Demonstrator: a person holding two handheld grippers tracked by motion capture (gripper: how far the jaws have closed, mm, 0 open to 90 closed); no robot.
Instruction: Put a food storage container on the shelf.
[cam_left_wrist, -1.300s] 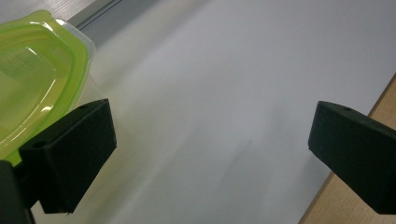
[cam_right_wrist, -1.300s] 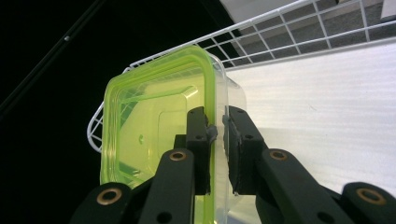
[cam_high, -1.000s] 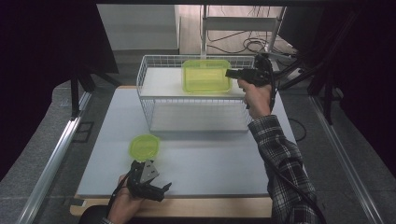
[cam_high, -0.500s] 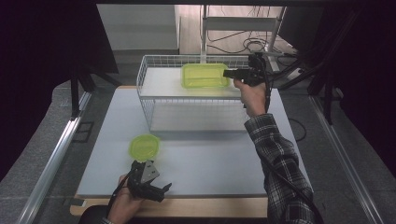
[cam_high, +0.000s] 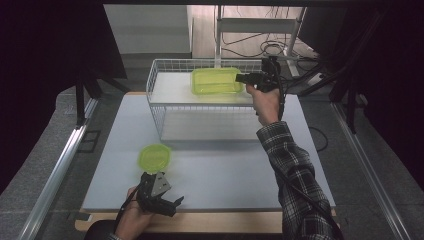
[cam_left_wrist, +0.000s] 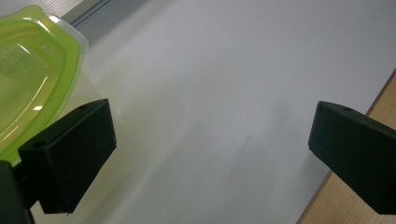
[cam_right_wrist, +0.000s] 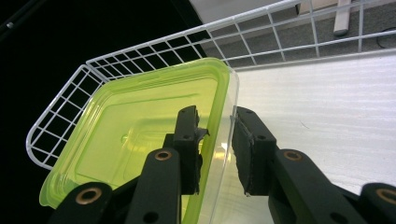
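A yellow-green clear plastic container (cam_high: 216, 81) sits on the top shelf of a white wire rack (cam_high: 200, 105). My right gripper (cam_high: 243, 78) is at its right end. In the right gripper view the jaws straddle the container's (cam_right_wrist: 140, 135) side wall, one finger (cam_right_wrist: 187, 140) inside and one outside. The right gripper (cam_right_wrist: 215, 114) has just been opening, and a gap shows beside the wall. The matching lid (cam_high: 154, 157) lies flat on the white board. My left gripper (cam_high: 175, 202) rests just in front of it, jaws wide open and empty (cam_left_wrist: 212, 126), the lid (cam_left_wrist: 28, 70) beside its left jaw.
The rack's wire rim (cam_right_wrist: 154, 51) runs around the container's far side. The white board (cam_high: 225, 165) lies on a wooden table whose edge (cam_left_wrist: 373, 102) is near my left gripper. Metal rails run along both sides and cables lie behind the rack.
The container has sunk from a raised, tilted pose to lie flat on the rack's top shelf. The right hand lowered slightly. The left gripper has stayed put.
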